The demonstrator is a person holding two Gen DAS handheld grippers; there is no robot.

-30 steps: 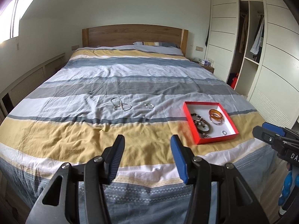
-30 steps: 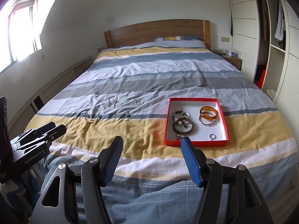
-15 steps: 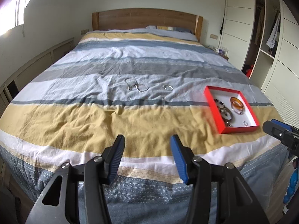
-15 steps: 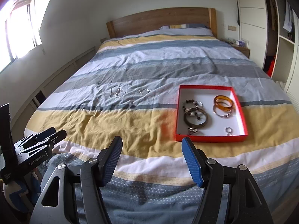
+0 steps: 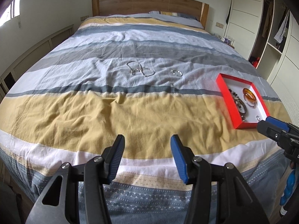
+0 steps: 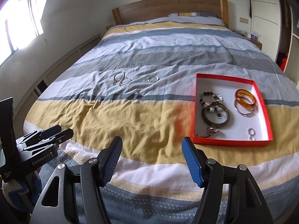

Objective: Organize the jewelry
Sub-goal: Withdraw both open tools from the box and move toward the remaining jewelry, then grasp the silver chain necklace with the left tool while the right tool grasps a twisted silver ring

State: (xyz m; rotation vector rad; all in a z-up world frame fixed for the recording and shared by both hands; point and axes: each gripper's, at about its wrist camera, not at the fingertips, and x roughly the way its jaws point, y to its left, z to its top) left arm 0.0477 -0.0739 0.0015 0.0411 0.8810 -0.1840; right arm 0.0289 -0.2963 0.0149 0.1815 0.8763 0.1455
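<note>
A red box [image 6: 194,112] [image 5: 223,93] with a white inside lies on the striped bed and holds an amber bangle [image 6: 245,99], a dark bangle [image 6: 214,114], a beaded bracelet and small rings. Loose on the pale stripe lie tangled silver bracelets [image 5: 140,70] [image 6: 120,79] and a silver ring-like piece [image 5: 176,72] [image 6: 152,78]. My left gripper [image 5: 147,143] hangs open over the yellow stripe near the foot of the bed, nothing between its fingers. My right gripper [image 6: 151,145] is open too, empty, just left of the box's near corner.
The bed has a wooden headboard [image 5: 149,4]. A wardrobe with open shelves and hanging clothes [image 5: 280,28] stands on the right, a nightstand [image 6: 254,42] beside the bed, a window [image 6: 18,22] on the left wall.
Both grippers have come forward and lower toward the bed, tilting down; the jewellery and box look larger and nearer. Both sets of jaws stay open.
</note>
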